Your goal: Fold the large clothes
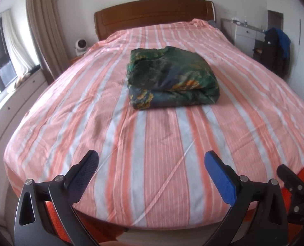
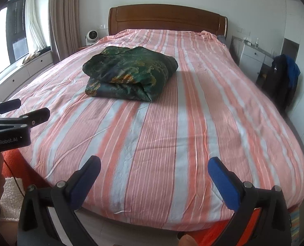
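Note:
A dark green garment with yellow-orange floral print lies folded into a thick bundle on the middle of the bed; it also shows in the right wrist view. My left gripper is open and empty, held over the foot of the bed, well short of the bundle. My right gripper is open and empty, also over the foot of the bed. The left gripper shows at the left edge of the right wrist view, and part of the right gripper at the right edge of the left wrist view.
The bed has a pink and white striped sheet and a wooden headboard. Curtains, a window and a small white fan are on the left. A white cabinet and hanging dark clothes are on the right.

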Motion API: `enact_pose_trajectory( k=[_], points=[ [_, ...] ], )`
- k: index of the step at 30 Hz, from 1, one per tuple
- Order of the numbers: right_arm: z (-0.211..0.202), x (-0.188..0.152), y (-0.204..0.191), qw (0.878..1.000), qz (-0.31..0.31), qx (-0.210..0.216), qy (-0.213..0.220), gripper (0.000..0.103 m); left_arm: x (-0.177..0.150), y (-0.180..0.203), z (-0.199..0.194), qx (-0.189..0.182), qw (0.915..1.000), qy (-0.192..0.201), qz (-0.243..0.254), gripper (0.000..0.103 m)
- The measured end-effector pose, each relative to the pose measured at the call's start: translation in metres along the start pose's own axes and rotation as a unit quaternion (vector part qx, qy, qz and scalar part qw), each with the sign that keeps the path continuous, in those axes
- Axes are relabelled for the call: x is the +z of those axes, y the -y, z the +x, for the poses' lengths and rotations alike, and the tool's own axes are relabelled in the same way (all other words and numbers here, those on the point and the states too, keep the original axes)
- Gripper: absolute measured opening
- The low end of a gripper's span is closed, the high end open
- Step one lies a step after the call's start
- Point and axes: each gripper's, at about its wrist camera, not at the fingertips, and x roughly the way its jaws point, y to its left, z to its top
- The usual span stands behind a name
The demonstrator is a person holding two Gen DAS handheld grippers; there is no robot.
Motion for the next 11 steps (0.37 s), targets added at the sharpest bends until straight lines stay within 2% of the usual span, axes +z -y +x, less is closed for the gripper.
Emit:
enact_pose_trajectory(
  k=[3,7,11],
  points=[
    [-0.0005,-0.0006,-0.0015,1.000,-0.005,-0.008,0.003,0.103,-0.0037,-0.0019,0.0026,-0.005,1.0000,0.001,-0.004,0.103],
    [0.0025,-0.0017,-0.0012,1.000,-0.006,-0.009,0.000,0.103,-0.0074,-0.0021,0.0017,-0.029,0.9995,0.009,-0.012,0.103],
    [0.0041,-0.0013,-0.0003,1.000,-0.003,-0.006,-0.001,0.103,-0.0072,0.0027,-0.0028,-0.024,0.9994,0.023,-0.001,0.103]
  ],
)
